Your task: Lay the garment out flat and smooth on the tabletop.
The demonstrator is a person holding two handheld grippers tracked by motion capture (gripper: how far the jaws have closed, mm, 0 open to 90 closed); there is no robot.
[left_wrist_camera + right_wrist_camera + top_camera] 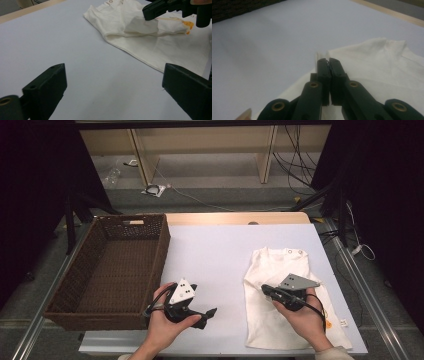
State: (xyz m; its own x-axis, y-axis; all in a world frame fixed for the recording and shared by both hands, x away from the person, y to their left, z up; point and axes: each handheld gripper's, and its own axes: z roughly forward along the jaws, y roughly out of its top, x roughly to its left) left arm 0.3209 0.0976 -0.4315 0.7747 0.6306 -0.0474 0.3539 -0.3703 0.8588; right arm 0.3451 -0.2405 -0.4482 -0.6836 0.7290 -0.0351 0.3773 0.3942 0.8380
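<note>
High view: a cream cotton garment (pixel 290 300) lies flat on the right half of the white tabletop (pixel 220 255), neck toward the far edge, with two small snaps at the shoulder and a small orange print near its lower right. The cloth looks soft and thin, with gentle wrinkles. The right gripper (pixel 266 289) sits over the garment's left edge, a grey three-cornered plate on top and a black cable trailing back along the person's right hand (pixel 305 317).

From the right gripper view, the two black matte jaws are pressed together with a thin fold of the cream fabric pinched between their tips at the right gripper (pixel 328 61), the cloth rising a little there. The left gripper view shows the same pinch from the side: a lifted, rounded fold of the garment (pixel 140 25) under the dark tips, and the print beside it.

The left gripper (pixel 210 314) rests over bare tabletop, well apart from the garment, held by the left hand (pixel 167 320); its blocky jaws stand wide apart and hold nothing.

A dark brown woven wicker basket (pixel 70 280), rectangular and deep, stands at the table's left side.
</note>
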